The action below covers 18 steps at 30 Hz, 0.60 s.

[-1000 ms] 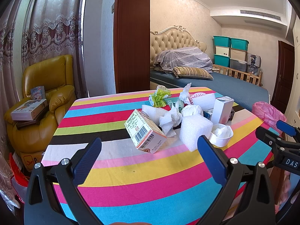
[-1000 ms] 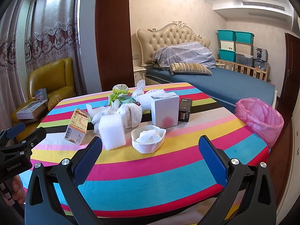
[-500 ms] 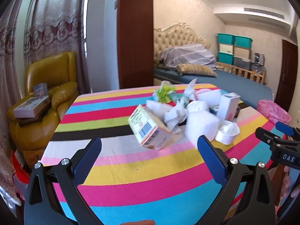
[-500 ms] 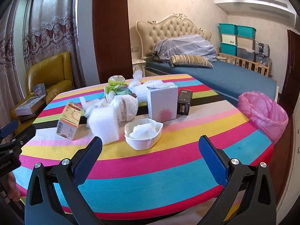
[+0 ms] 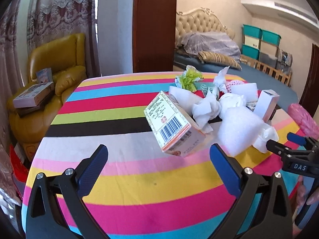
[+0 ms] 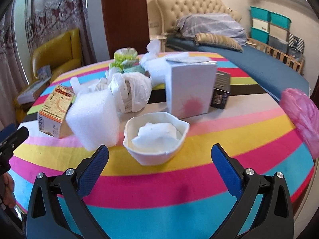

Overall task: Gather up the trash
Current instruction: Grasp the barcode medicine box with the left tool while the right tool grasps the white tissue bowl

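Observation:
A pile of trash lies on the striped table (image 5: 123,181). In the left wrist view an orange carton with a barcode (image 5: 173,125) stands nearest, with crumpled tissue (image 5: 205,109), a white foam block (image 5: 241,129) and a green wrapper (image 5: 187,77) behind. My left gripper (image 5: 158,169) is open and empty, just short of the carton. In the right wrist view a white bowl holding tissue (image 6: 156,137) sits ahead of my open, empty right gripper (image 6: 159,169). The foam block (image 6: 93,117), carton (image 6: 55,111), white box (image 6: 189,89) and black box (image 6: 221,91) lie beyond.
A pink-lined trash bin (image 6: 303,117) stands off the table's right edge; it also shows in the left wrist view (image 5: 305,119). A yellow armchair (image 5: 49,83) with boxes stands left. A bed (image 6: 229,57) lies behind the table.
Both grippers have moved forward toward the pile; the carton and the bowl now look larger and closer. Both stay open.

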Motion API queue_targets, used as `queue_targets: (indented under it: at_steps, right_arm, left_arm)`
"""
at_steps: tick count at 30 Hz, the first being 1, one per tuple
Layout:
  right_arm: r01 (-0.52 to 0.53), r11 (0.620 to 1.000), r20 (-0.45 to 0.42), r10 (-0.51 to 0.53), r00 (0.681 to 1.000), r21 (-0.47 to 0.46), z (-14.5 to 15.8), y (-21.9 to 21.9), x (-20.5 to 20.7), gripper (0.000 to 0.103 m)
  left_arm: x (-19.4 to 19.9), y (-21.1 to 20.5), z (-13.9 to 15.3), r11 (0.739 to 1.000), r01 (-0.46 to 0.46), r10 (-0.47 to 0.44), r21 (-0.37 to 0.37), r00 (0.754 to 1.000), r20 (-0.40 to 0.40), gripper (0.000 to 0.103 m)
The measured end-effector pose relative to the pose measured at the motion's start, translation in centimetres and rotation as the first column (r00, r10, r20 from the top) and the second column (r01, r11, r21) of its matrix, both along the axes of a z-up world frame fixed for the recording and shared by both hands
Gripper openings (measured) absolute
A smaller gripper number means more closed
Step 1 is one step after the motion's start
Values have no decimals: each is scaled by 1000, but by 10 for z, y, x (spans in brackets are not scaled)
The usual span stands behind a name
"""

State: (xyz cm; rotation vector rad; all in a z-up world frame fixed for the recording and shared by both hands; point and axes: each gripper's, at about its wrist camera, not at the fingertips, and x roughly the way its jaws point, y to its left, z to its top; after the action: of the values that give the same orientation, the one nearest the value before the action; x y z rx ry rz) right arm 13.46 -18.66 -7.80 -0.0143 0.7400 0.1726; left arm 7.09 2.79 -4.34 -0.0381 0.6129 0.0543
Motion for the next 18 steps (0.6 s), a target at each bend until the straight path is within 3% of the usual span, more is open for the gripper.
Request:
queue_targets:
  at_steps: [8, 10, 13, 18]
  right_arm:
    - [-45, 998, -81, 42, 996, -38, -7, 13, 34, 96]
    - [-52, 998, -89, 49, 995, -36, -8, 12, 39, 95]
    - [-70, 997, -116, 69, 991, -9, -11, 10, 44, 85]
    - [-83, 996, -134, 84, 987, 19, -14, 3, 44, 77]
  left_arm:
    - [40, 2, -4, 996, 14, -21, -93, 997, -77, 99]
    - [51, 0, -6, 997, -2, -6, -83, 995, -97, 99]
    - [67, -3, -9, 998, 1, -9, -70, 993, -117, 99]
    - [89, -7, -13, 998, -17, 7, -65, 989, -146, 99]
